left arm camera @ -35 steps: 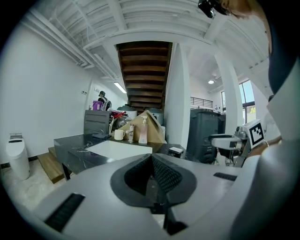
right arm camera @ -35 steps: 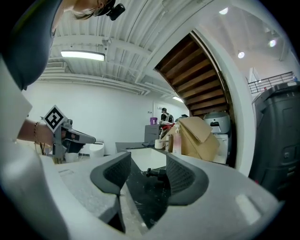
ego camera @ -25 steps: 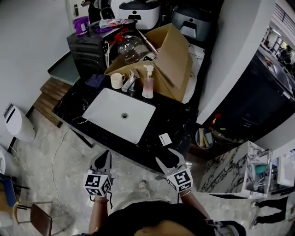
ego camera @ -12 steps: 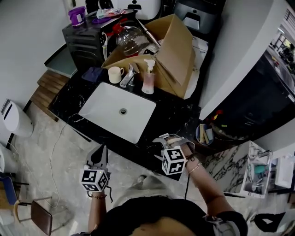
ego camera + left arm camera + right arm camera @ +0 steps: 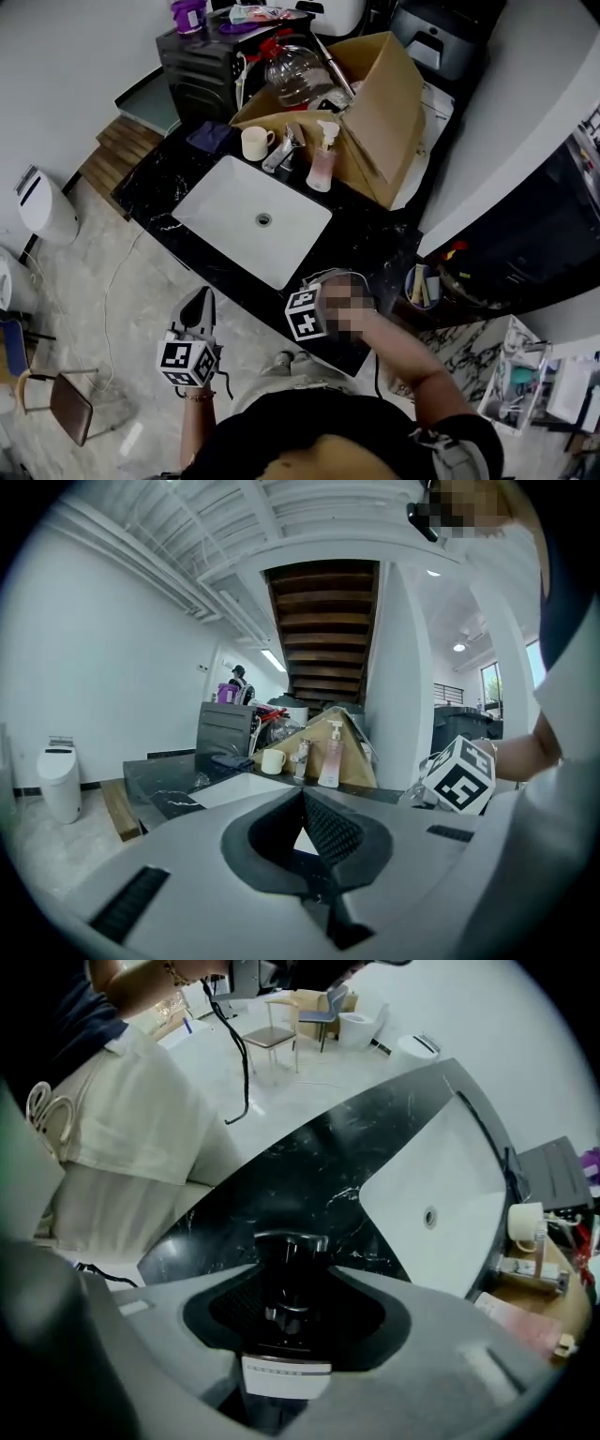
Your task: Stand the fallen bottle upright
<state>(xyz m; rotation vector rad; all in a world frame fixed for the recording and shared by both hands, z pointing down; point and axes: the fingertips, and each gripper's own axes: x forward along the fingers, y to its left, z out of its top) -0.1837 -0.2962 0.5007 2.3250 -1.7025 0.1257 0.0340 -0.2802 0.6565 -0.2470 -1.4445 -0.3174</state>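
Observation:
A dark pump bottle (image 5: 286,1312) with a white label lies on its side on the black marble counter (image 5: 375,244), near the front edge. My right gripper (image 5: 291,1265) points straight down over it, one jaw on each side. The jaws have just been closing, and dark gaps still show beside the bottle's neck. In the head view the hand and the marker cube (image 5: 307,314) hide the bottle. My left gripper (image 5: 200,298) hangs in front of the counter, shut and holding nothing; it also shows in the left gripper view (image 5: 302,794).
A white sink (image 5: 253,220) is set into the counter. Behind it stand a cream cup (image 5: 253,142), a faucet (image 5: 284,150) and a pink pump bottle (image 5: 323,169), against an open cardboard box (image 5: 394,112). A chair (image 5: 66,403) stands on the floor at lower left.
My right gripper rolled over to point down and sank onto the counter's front edge, over the bottle. The left gripper shifted only a little.

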